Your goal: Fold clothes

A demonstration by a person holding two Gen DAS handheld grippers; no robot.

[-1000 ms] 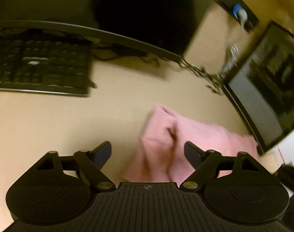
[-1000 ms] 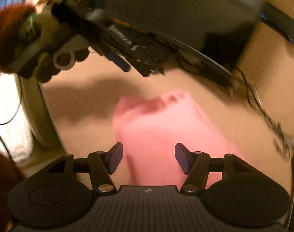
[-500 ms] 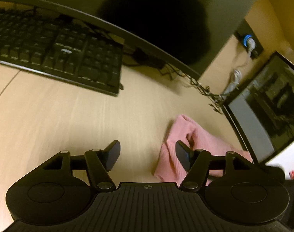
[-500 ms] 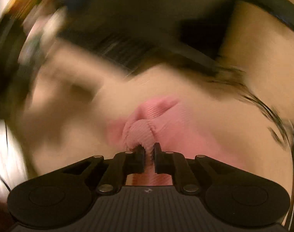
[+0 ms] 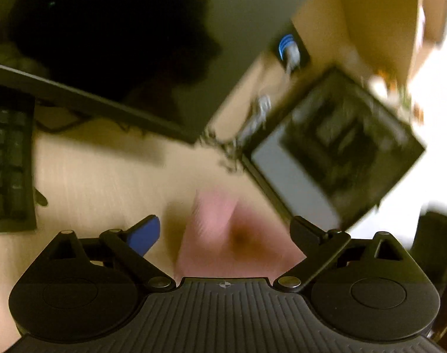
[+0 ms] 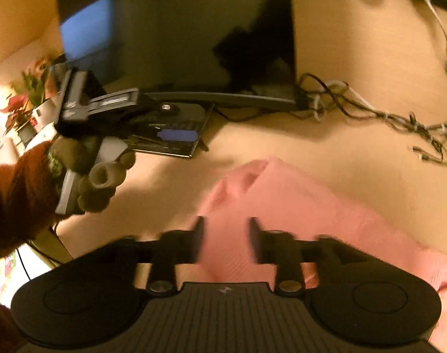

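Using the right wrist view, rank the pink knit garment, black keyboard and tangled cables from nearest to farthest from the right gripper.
1. Pink knit garment: lies just ahead of the right gripper, between its open fingers.
2. Black keyboard: ahead, to the left.
3. Tangled cables: far right, by the wall.

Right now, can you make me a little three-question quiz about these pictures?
1. True or false: the right claw is pinching the pink cloth.
2. What black thing with keys lies on the desk, left of the left claw?
3. The left claw is: A) open, B) shut.

Key: 1 false, both claws are open with nothing clamped; 2 the keyboard; 3 A.
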